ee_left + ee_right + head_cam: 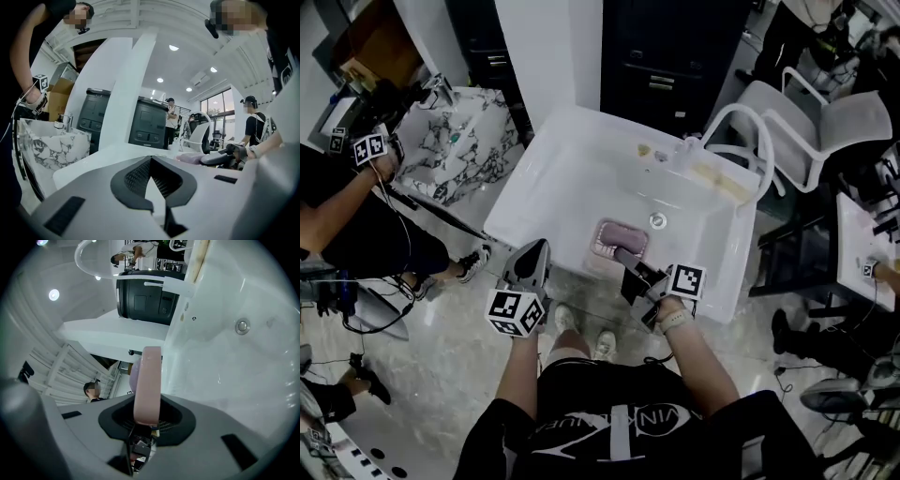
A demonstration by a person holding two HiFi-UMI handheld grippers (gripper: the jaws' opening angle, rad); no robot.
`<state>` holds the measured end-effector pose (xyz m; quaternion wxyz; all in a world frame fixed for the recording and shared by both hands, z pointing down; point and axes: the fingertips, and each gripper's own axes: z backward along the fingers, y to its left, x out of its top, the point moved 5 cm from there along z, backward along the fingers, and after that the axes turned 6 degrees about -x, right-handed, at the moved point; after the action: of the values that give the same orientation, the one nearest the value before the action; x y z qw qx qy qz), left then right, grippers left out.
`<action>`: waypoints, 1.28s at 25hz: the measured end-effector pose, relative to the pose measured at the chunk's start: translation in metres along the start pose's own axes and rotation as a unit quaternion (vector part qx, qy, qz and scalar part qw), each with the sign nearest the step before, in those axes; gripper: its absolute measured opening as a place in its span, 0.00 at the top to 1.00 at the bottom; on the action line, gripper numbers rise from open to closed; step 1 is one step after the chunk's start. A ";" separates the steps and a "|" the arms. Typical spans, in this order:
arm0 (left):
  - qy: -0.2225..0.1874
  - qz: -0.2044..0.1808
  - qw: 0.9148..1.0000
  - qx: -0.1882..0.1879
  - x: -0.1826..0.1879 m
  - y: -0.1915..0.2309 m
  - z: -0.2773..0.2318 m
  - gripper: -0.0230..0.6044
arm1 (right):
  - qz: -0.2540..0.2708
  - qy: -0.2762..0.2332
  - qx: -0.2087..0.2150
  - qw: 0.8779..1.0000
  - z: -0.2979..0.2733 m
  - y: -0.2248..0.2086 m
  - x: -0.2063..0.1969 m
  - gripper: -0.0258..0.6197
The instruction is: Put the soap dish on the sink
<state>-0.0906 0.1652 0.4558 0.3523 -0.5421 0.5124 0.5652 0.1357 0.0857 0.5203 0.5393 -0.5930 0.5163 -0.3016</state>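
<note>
Soap dish (620, 240) sat clamped by its edge in our right claw (625, 259), jutting ahead of the tips over the front of the sink (544, 178), so we judged set-down and release not yet done; left claw (536, 247), closed and empty, hung beside it.

The head camera is looking steeply down from above the person onto the white sink (572, 178), mid-frame. The left gripper (531, 253) camera is facing level across the sink's rim toward dark cabinets (149, 123). The right gripper (622, 253) camera, rolled sideways, is sitting close against the pink soap dish (147, 380), facing the basin; it and the head view are sharing the drain (242, 326).
</note>
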 end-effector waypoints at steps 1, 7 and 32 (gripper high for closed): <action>0.000 -0.001 1.000 -0.002 0.002 0.003 -0.005 0.94 | 0.000 -0.002 0.002 1.000 -0.004 0.001 0.003 0.81; -0.001 -0.010 0.999 -0.036 0.013 0.027 -0.048 0.94 | 0.001 -0.013 -0.001 1.000 -0.028 0.008 0.025 0.81; 0.042 -0.002 0.992 -0.117 0.036 0.110 -0.197 0.94 | -0.020 -0.074 -0.034 0.996 -0.110 0.003 0.121 0.81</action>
<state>-0.1514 -0.0547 0.4649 0.2659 -0.6041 0.4561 0.5969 0.0692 -0.0634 0.5191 0.5492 -0.6421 0.4729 -0.2500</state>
